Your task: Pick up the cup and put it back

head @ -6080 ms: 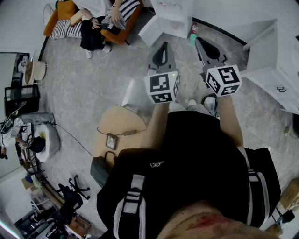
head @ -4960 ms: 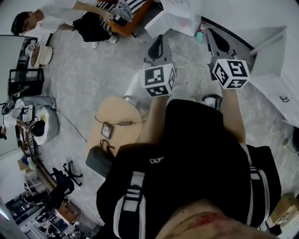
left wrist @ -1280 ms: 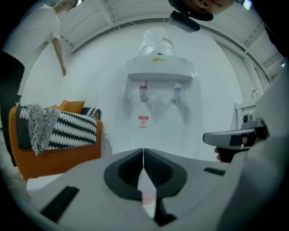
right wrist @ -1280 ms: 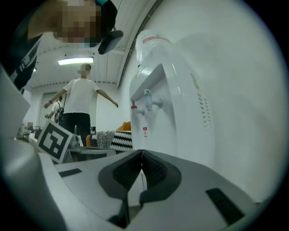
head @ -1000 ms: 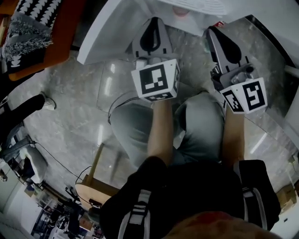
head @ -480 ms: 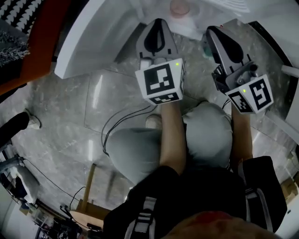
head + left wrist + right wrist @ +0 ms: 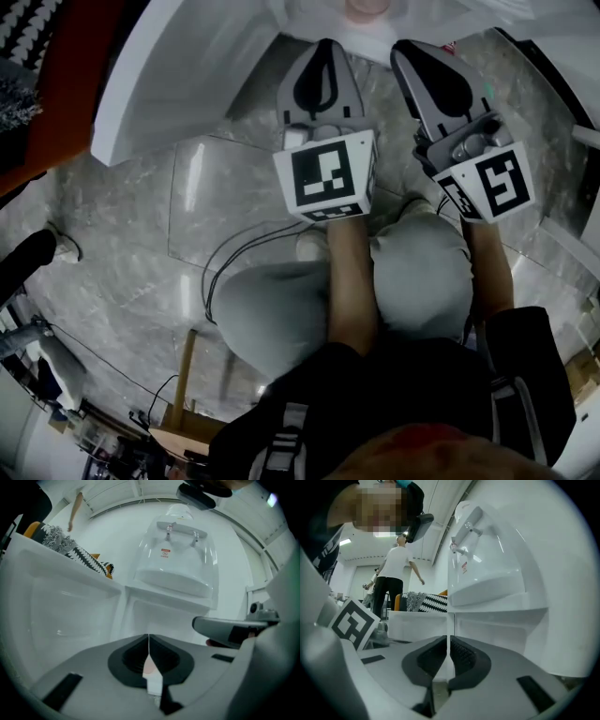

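A pinkish round cup (image 7: 365, 7) shows at the top edge of the head view, inside the white cabinet (image 7: 187, 75). My left gripper (image 7: 323, 49) points at it from just below, jaws shut and empty. A pink sliver (image 7: 146, 667) shows low in the slit between its pads in the left gripper view. My right gripper (image 7: 408, 52) is alongside to the right, also shut with nothing in it. Both face the cabinet's lower shelf opening (image 7: 161, 616) under a white water dispenser (image 7: 176, 550).
The person crouches on the marble floor (image 7: 169, 206) with knees under the grippers. Cables (image 7: 234, 253) trail on the floor at left. An orange seat with striped cushions (image 7: 75, 555) is to the left, and a person (image 7: 393, 578) stands in the background.
Over the last second both grippers have sunk lower in front of the cabinet and the person has crouched. Several seconds ago the grippers were carried across the room.
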`<state>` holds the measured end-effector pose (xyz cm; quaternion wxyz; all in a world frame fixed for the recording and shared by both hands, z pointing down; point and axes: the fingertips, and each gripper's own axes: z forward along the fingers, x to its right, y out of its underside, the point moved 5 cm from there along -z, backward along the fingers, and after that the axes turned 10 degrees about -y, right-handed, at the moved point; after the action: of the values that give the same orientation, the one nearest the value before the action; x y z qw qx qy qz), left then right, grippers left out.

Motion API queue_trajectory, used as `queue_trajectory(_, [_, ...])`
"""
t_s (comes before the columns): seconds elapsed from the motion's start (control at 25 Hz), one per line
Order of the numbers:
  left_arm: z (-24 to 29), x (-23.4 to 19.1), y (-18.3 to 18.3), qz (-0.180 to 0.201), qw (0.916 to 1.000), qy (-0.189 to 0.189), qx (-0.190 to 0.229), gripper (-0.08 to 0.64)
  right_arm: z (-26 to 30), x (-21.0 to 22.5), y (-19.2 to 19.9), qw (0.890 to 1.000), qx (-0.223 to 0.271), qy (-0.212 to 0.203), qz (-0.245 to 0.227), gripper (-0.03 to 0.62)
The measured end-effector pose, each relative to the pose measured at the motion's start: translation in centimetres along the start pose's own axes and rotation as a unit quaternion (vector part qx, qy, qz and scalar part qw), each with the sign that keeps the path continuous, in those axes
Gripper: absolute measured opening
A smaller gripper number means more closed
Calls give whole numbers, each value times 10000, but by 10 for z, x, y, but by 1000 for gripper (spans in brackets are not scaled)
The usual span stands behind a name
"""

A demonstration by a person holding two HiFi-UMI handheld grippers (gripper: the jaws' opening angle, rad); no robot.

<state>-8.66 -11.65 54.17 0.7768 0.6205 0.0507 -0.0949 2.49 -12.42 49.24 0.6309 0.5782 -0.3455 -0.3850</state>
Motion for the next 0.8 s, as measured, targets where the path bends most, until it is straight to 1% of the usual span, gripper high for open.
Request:
queue_trajectory(0.12, [-2,-1,0,-56,10000,-59,-4,14,0,4,18,9994,-196,69,-263,12])
queue_trajectory(0.16, [-2,-2,-1,-48,10000,-68,24,14,1,5,25,9988,-299,104,-363,22])
queue_trajectory(0.2, [-3,-3,-2,-23,10000,-83,38,14,3,7,33,9984,-388,130,-403,80])
queue_trajectory(0.24, [-4,-3,-2,19,9999,-110,32,14,4,9,40,9981,-455,152,-397,156])
queue_trajectory(0.28, [-4,-2,-3,82,9999,-151,4,14,5,12,47,9979,-501,181,-374,170])
queue_trajectory(0.36, [-5,3,-5,288,9993,-229,-70,14,7,18,58,9977,-536,268,-330,177])
queue_trajectory(0.44, [-6,11,-8,490,9986,-196,-58,14,10,24,70,9972,-546,430,-269,205])
queue_trajectory(0.56, [-5,19,-9,624,9980,-41,-13,14,20,34,88,9953,-581,771,-75,289])
queue_trajectory(0.64, [-4,22,-7,653,9979,9,-17,14,29,39,103,9939,-646,886,77,359])
queue_trajectory(0.68, [-4,21,-6,655,9978,10,-17,14,34,41,112,9932,-681,930,157,370])
queue_trajectory(0.8, [-4,18,-4,641,9979,5,5,14,46,50,135,9907,-682,1091,434,373])
